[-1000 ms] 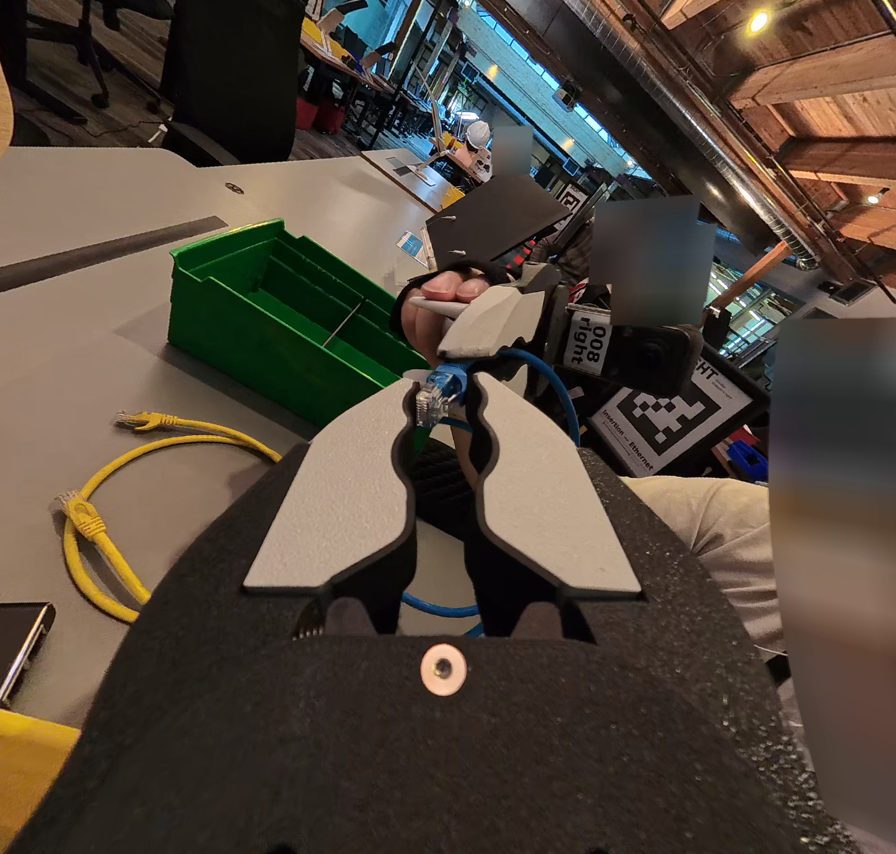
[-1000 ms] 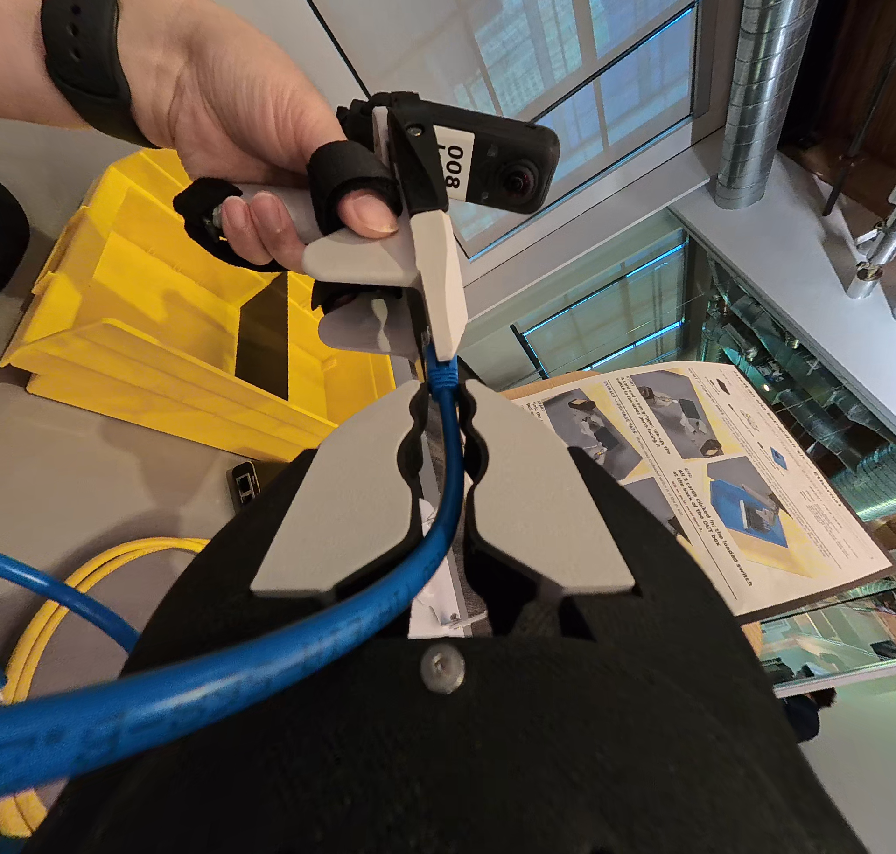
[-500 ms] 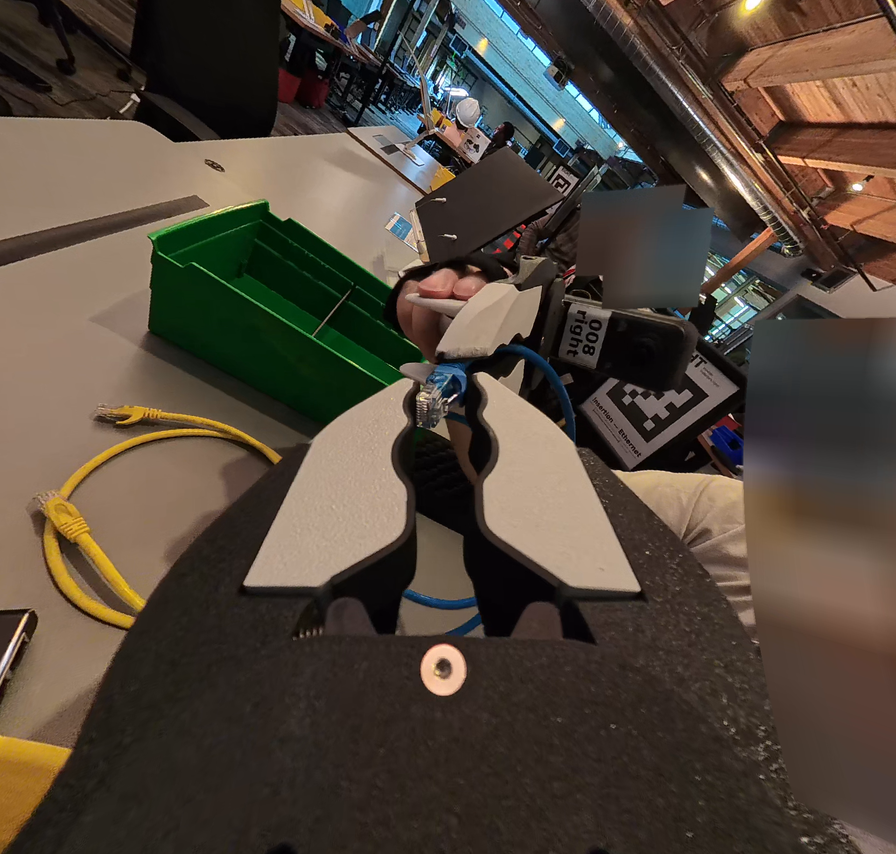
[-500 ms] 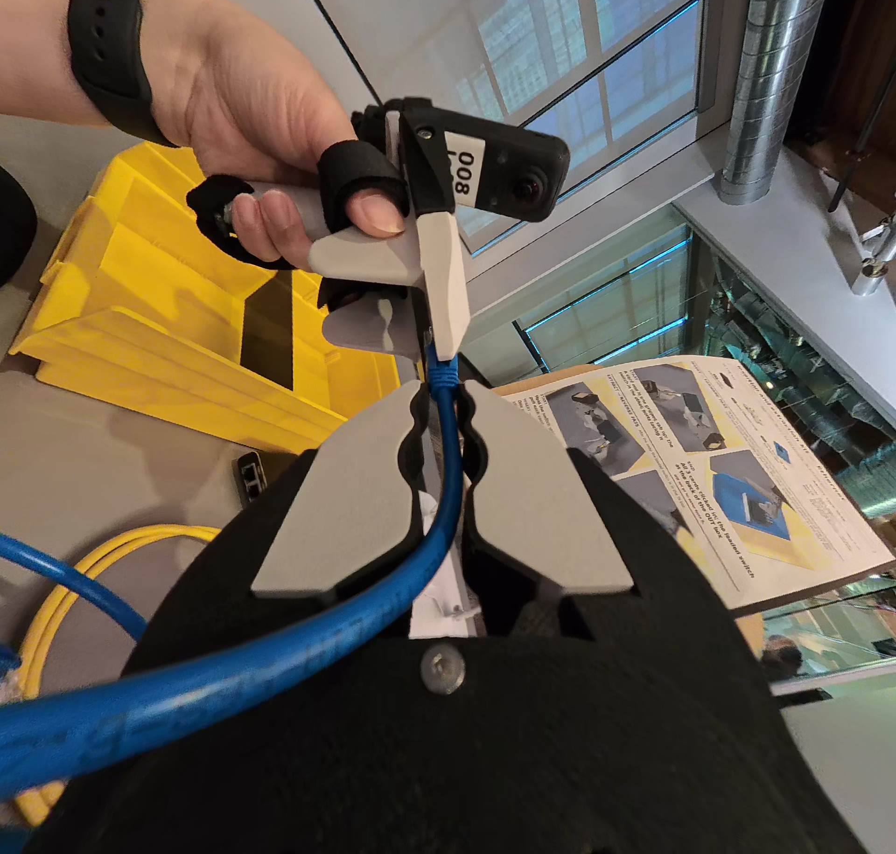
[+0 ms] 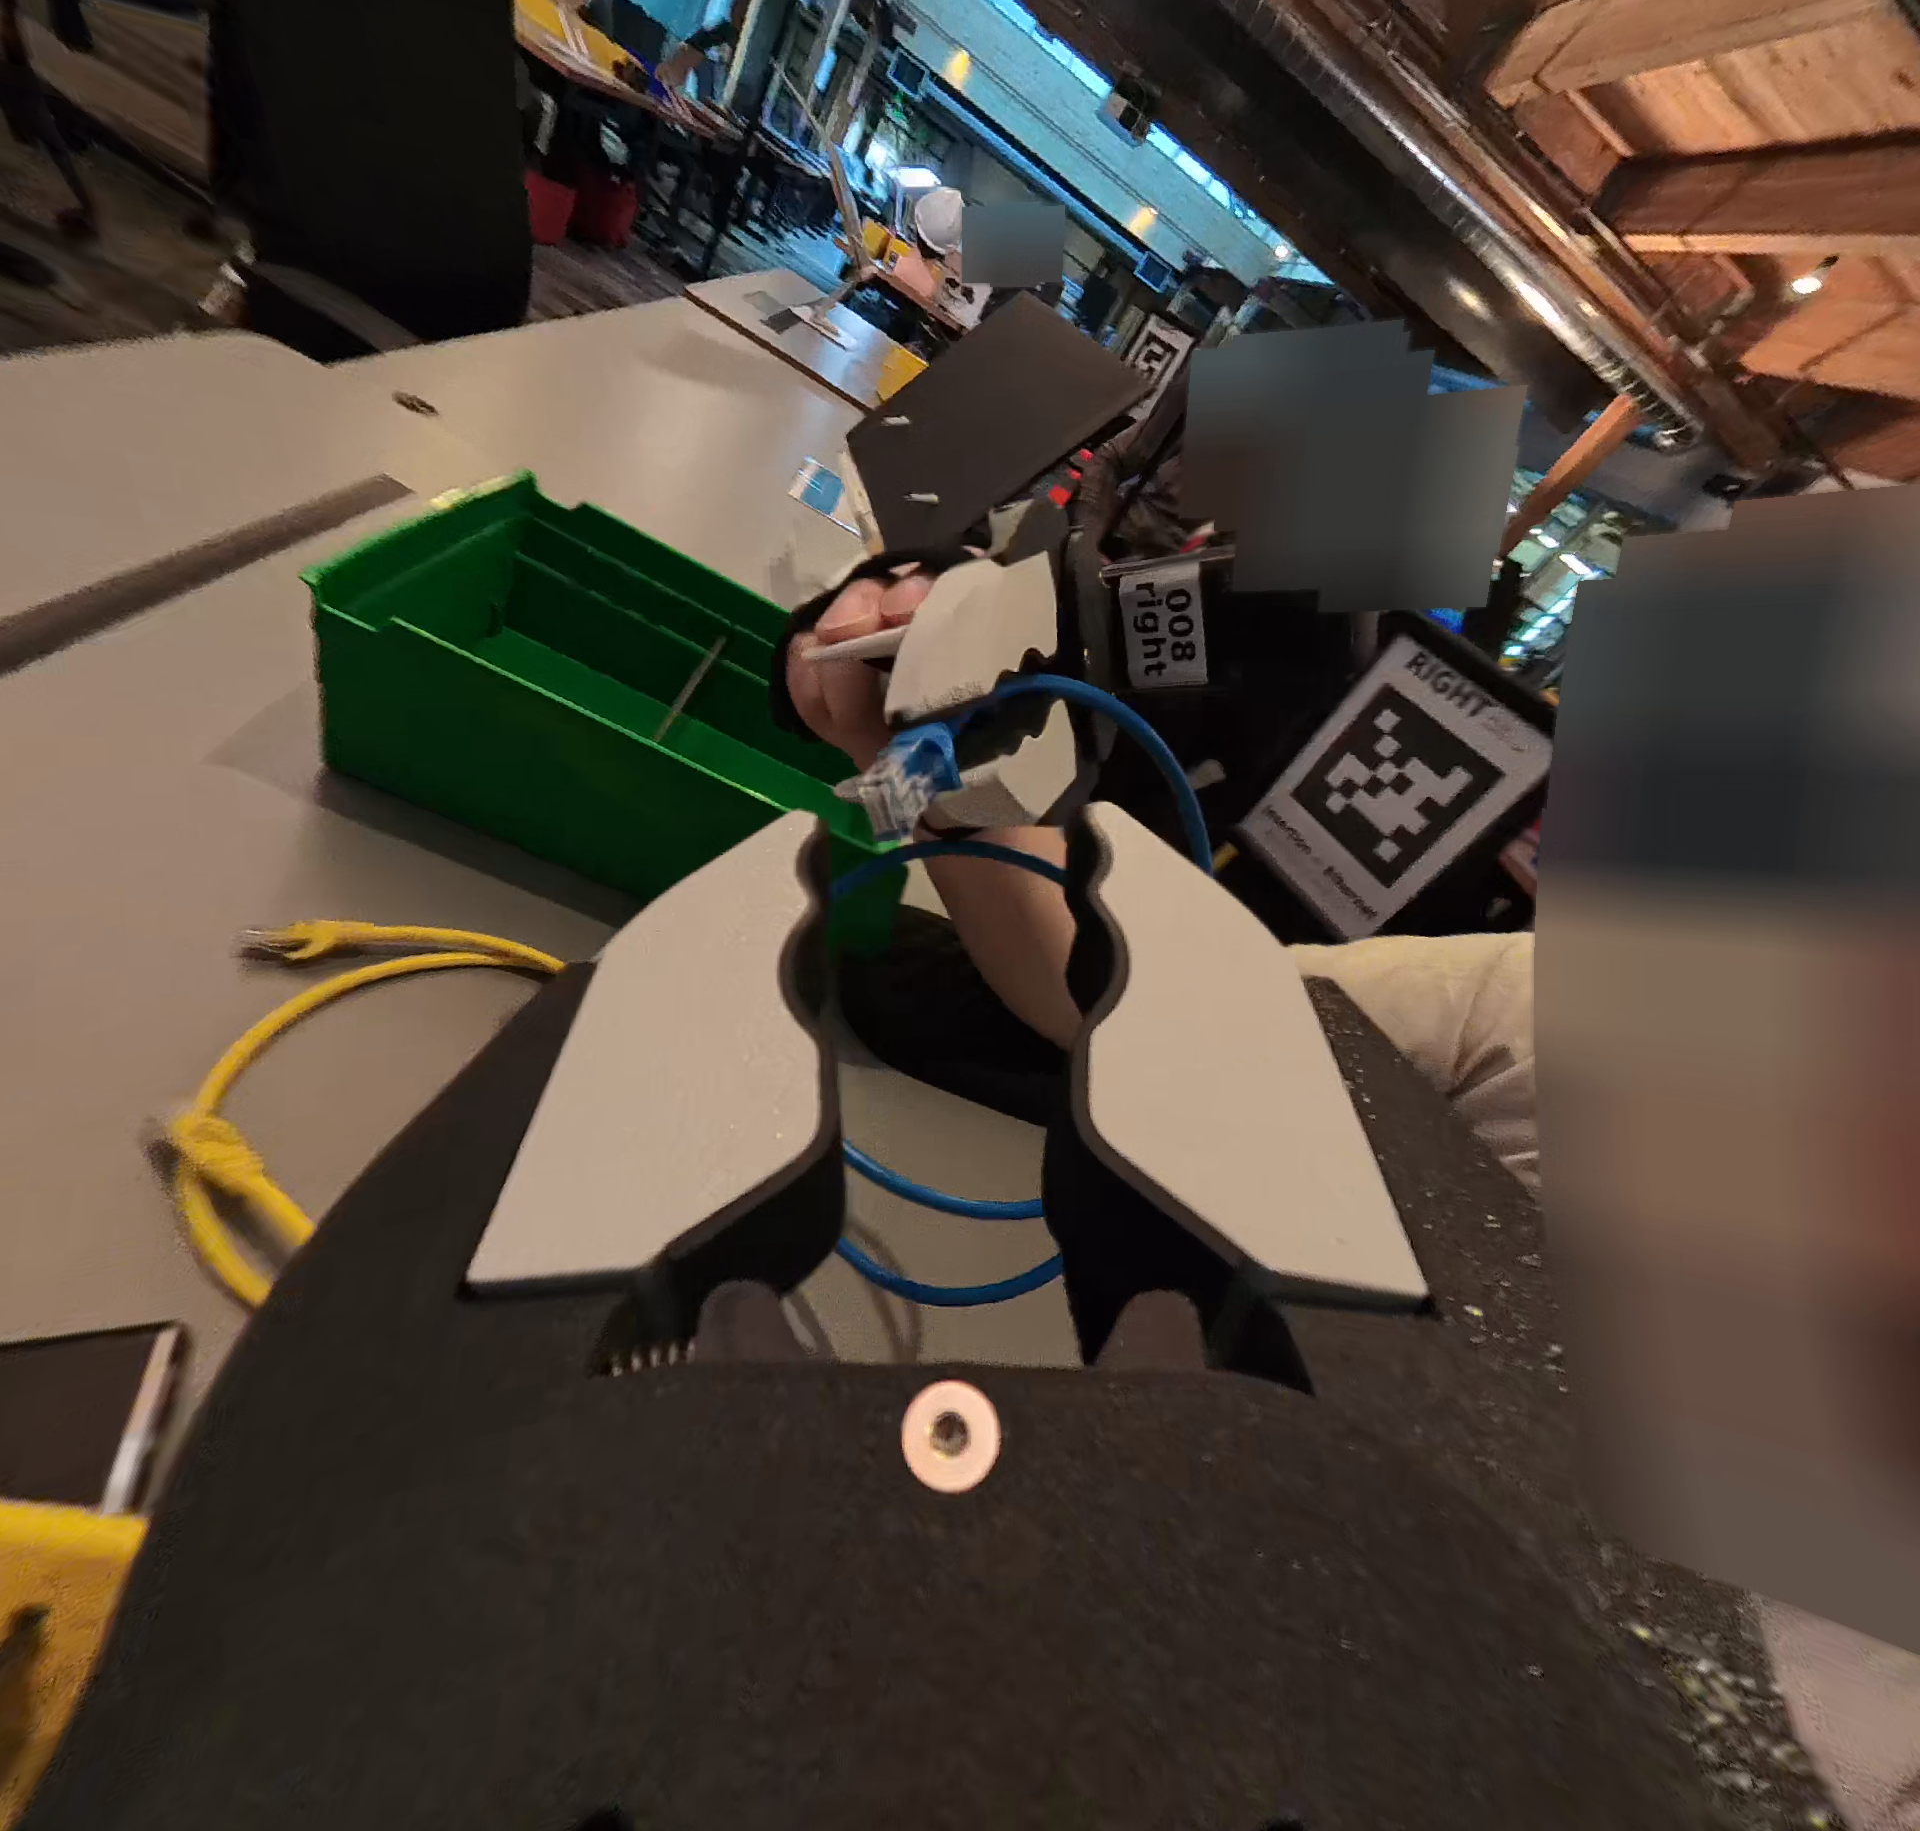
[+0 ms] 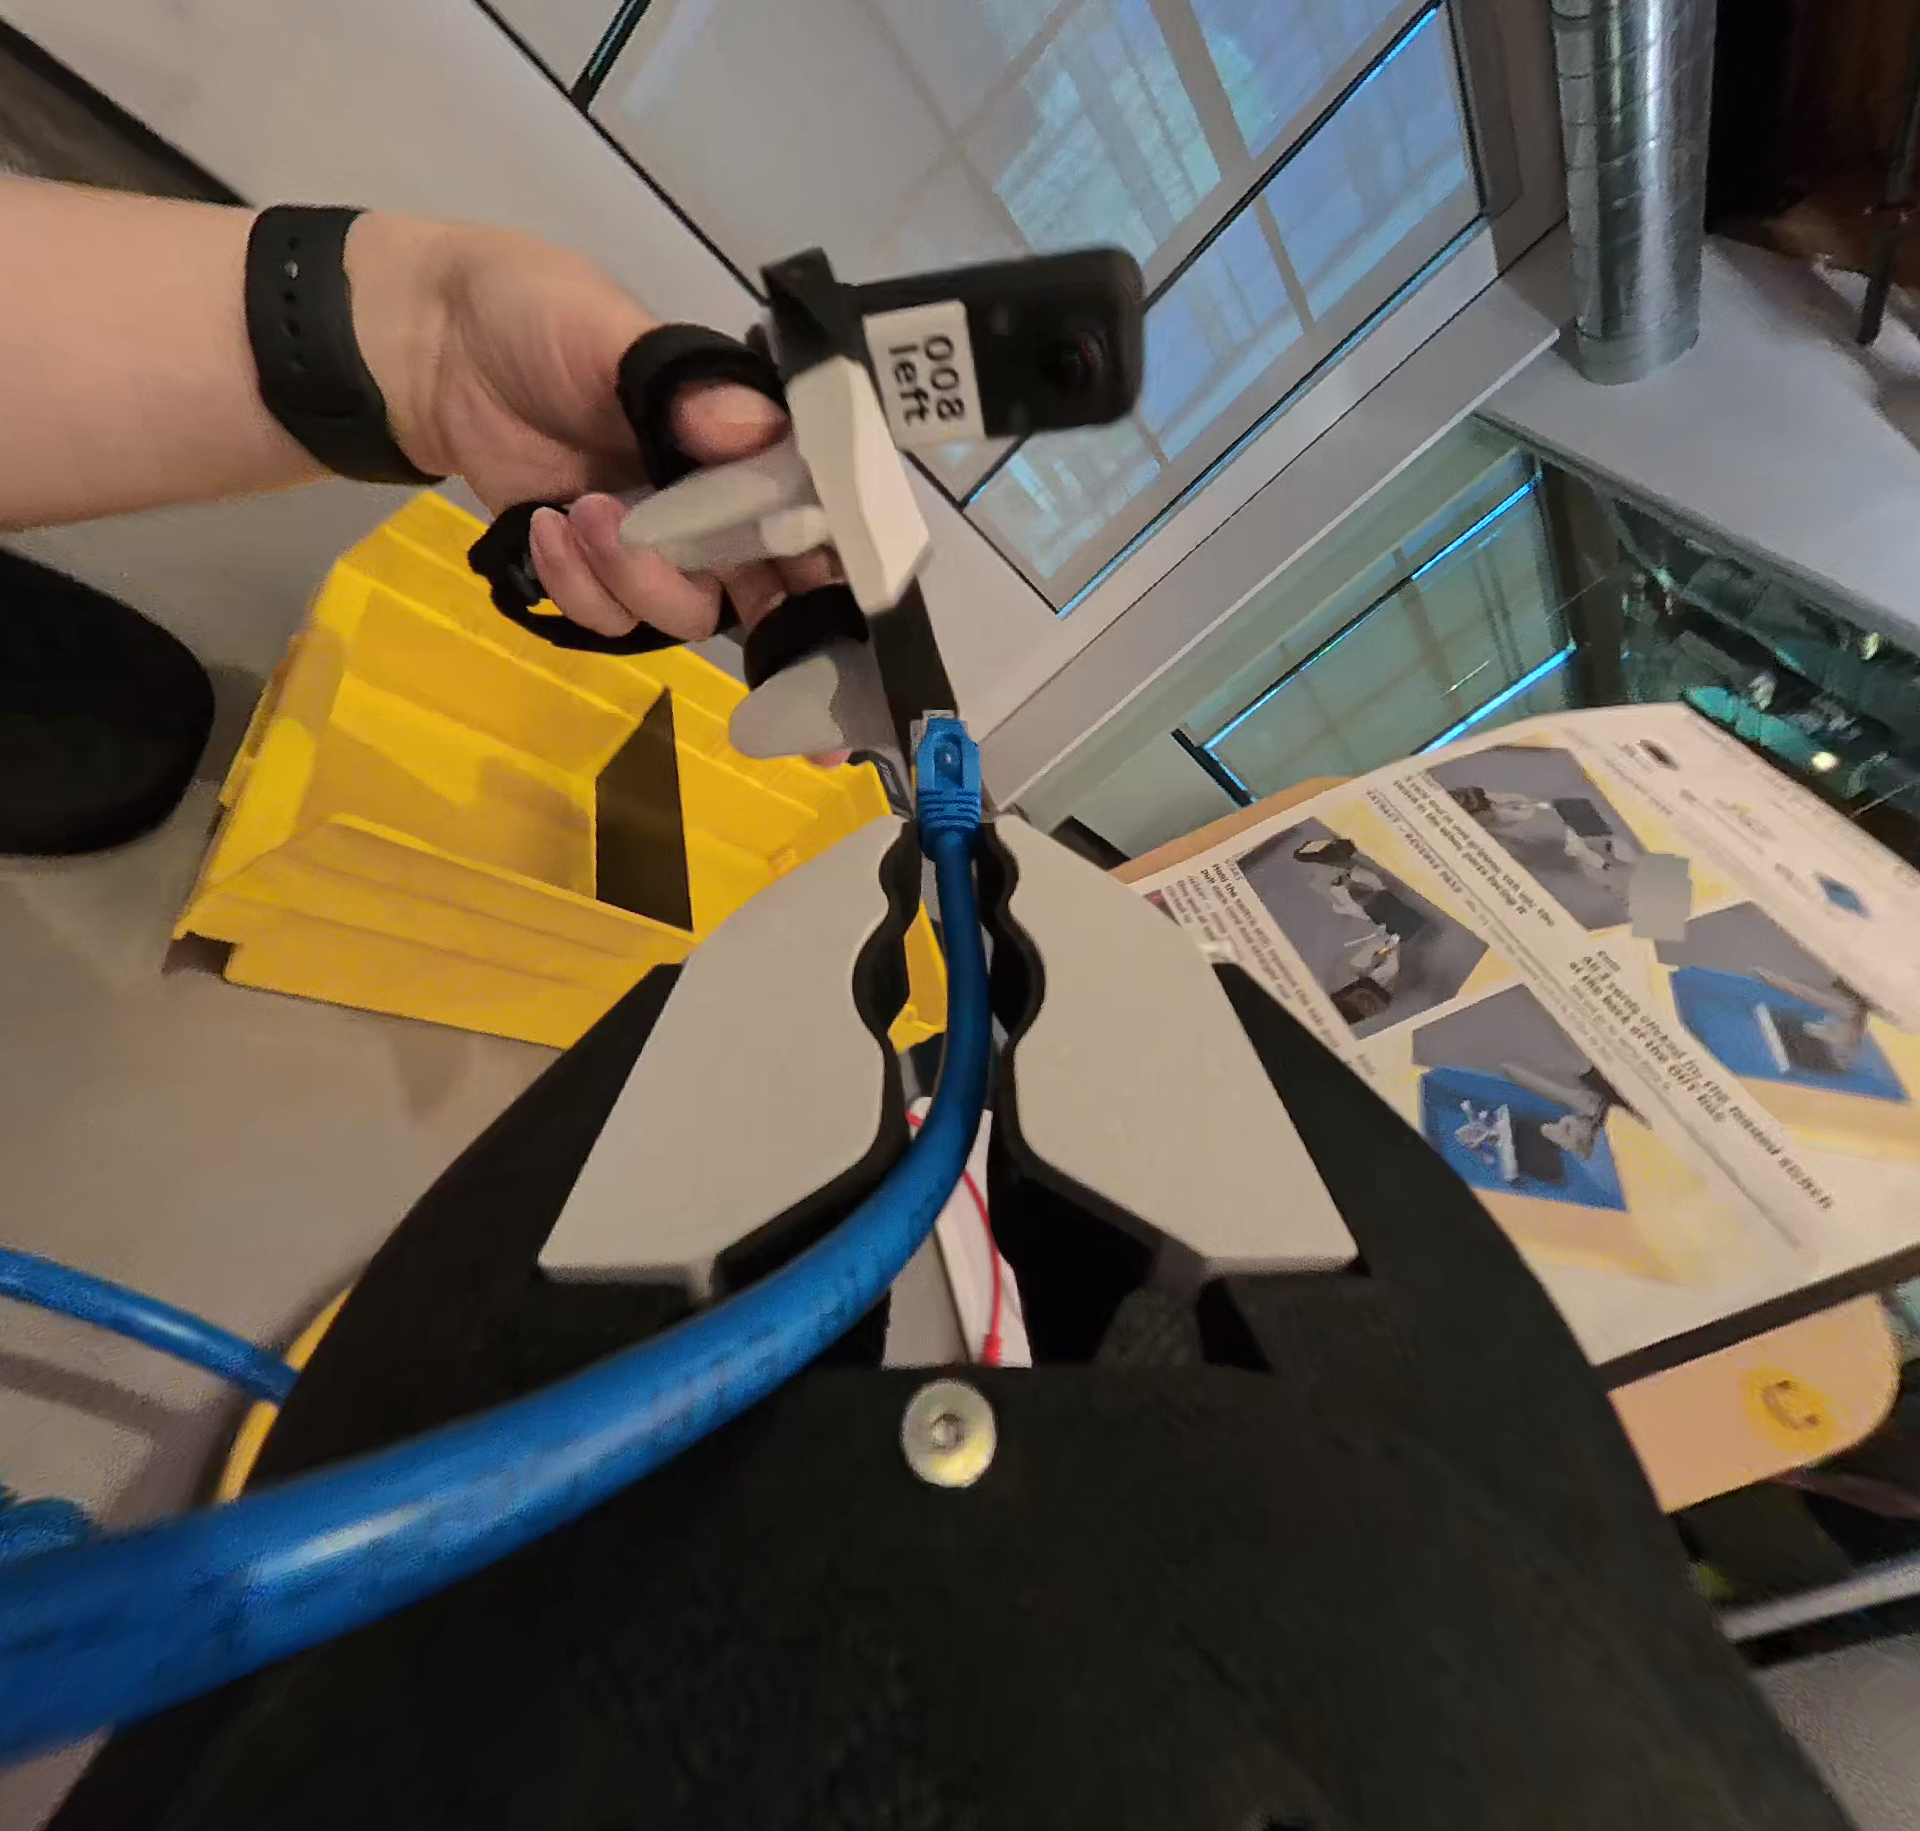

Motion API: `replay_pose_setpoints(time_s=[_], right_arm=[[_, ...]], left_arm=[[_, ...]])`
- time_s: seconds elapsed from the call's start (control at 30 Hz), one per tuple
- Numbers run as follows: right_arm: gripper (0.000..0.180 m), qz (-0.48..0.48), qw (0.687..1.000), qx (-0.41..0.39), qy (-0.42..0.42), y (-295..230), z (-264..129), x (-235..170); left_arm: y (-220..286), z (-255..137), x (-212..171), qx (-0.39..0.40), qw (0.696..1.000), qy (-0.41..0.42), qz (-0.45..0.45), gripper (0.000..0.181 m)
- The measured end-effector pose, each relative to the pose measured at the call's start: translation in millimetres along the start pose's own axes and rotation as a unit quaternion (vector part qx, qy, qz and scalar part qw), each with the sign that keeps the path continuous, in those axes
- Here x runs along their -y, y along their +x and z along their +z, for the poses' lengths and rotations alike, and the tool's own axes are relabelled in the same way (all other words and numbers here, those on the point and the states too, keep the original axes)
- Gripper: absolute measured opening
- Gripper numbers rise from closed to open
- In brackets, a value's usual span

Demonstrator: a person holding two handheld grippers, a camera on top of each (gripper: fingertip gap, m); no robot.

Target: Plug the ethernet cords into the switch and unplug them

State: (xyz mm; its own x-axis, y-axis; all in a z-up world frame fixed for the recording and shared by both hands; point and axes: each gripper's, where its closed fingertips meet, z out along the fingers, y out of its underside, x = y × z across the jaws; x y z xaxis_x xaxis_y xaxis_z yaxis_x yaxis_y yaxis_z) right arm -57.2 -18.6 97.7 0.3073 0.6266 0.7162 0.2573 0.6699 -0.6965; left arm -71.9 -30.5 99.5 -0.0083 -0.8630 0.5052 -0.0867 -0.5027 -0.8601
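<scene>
A blue ethernet cord (image 6: 961, 1002) runs between the fingers of my right gripper (image 6: 951, 831), which is shut on it just behind the plug (image 6: 943, 763). The plug sticks out past the fingertips. My left gripper (image 5: 951, 825) is open and empty, a short way back from the blue plug (image 5: 902, 773). The right gripper (image 5: 977, 742) shows there holding the cord, whose loop (image 5: 1143, 742) hangs down behind. The left gripper (image 6: 842, 638) shows in the right wrist view, just beyond the plug and apart from it. I cannot pick out the switch with certainty.
A yellow ethernet cord (image 5: 260, 1033) lies looped on the grey table (image 5: 156, 742). A green bin (image 5: 540, 680) stands behind it. A yellow bin (image 6: 468, 794) and a printed instruction sheet (image 6: 1558, 1002) are in the right wrist view. A dark flat device (image 5: 73, 1407) lies at the lower left. The tips of both grippers are at nearly the same place. Left tips and right tips are each some 25 centimeters from the dark flat device (image 5: 73, 1407).
My left gripper has opened, let go of the blue plug and drawn back from it. My right gripper keeps its hold on the blue cord.
</scene>
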Motion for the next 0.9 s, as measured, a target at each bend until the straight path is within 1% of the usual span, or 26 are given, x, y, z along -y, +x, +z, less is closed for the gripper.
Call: replay_pose_setpoints(time_s=[0.13, 0.23, 0.37, 0.47, 0.53, 0.57, 0.63, 0.67, 0.77, 0.8, 0.83, 0.87, 0.9], right_arm=[[0.011, 0.092, 0.995, -0.011, 0.033, 17.7, -9.1, -3.5], [0.011, 0.153, 0.986, -0.024, 0.062, 35.6, -21.1, 0.4], [0.011, 0.207, 0.970, -0.037, 0.125, 58.8, -48.4, 25.2], [0.011, 0.197, 0.967, -0.049, 0.156, 69.9, -72.4, 44.1], [0.011, 0.181, 0.969, -0.058, 0.160, 74.3, -86.5, 51.2], [0.011, 0.172, 0.970, -0.062, 0.161, 75.8, -92.8, 54.0], [0.011, 0.161, 0.971, -0.068, 0.164, 78.4, -103.5, 59.0], [0.011, 0.154, 0.972, -0.072, 0.161, 79.5, -107.2, 60.0], [0.011, 0.136, 0.974, -0.071, 0.164, 79.8, -114.1, 66.2], [0.011, 0.131, 0.974, -0.068, 0.171, 79.4, -116.1, 69.8], [0.011, 0.127, 0.973, -0.068, 0.179, 79.4, -118.3, 73.4], [0.011, 0.126, 0.972, -0.067, 0.184, 79.7, -120.3, 76.0], [0.011, 0.125, 0.972, -0.067, 0.186, 79.9, -122.0, 77.4]], left_arm=[[-2.6, -30.8, 16.3, 0.065, 0.994, 0.038, 0.081, 0.046], [-15.6, -44.4, 6.9, 0.129, 0.985, -0.001, 0.115, 0.044], [-45.6, -40.8, -13.6, 0.224, 0.962, -0.082, 0.135, 0.043], [-67.5, -23.8, -27.6, 0.272, 0.942, -0.134, 0.142, 0.039], [-82.4, -12.6, -41.2, 0.294, 0.931, -0.171, 0.131, 0.036], [-92.3, -10.3, -51.0, 0.311, 0.920, -0.201, 0.130, 0.036], [-113.3, -12.2, -71.2, 0.358, 0.883, -0.271, 0.140, 0.038], [-120.6, -11.9, -79.8, 0.373, 0.866, -0.299, 0.144, 0.041], [-134.0, 0.9, -96.9, 0.390, 0.841, -0.345, 0.147, 0.041], [-138.1, 6.0, -102.6, 0.390, 0.835, -0.361, 0.141, 0.040], [-142.8, 9.2, -108.9, 0.392, 0.828, -0.381, 0.123, 0.035], [-148.7, 10.3, -114.4, 0.402, 0.817, -0.403, 0.097, 0.031], [-155.4, 9.9, -118.6, 0.419, 0.801, -0.423, 0.069, 0.033]])
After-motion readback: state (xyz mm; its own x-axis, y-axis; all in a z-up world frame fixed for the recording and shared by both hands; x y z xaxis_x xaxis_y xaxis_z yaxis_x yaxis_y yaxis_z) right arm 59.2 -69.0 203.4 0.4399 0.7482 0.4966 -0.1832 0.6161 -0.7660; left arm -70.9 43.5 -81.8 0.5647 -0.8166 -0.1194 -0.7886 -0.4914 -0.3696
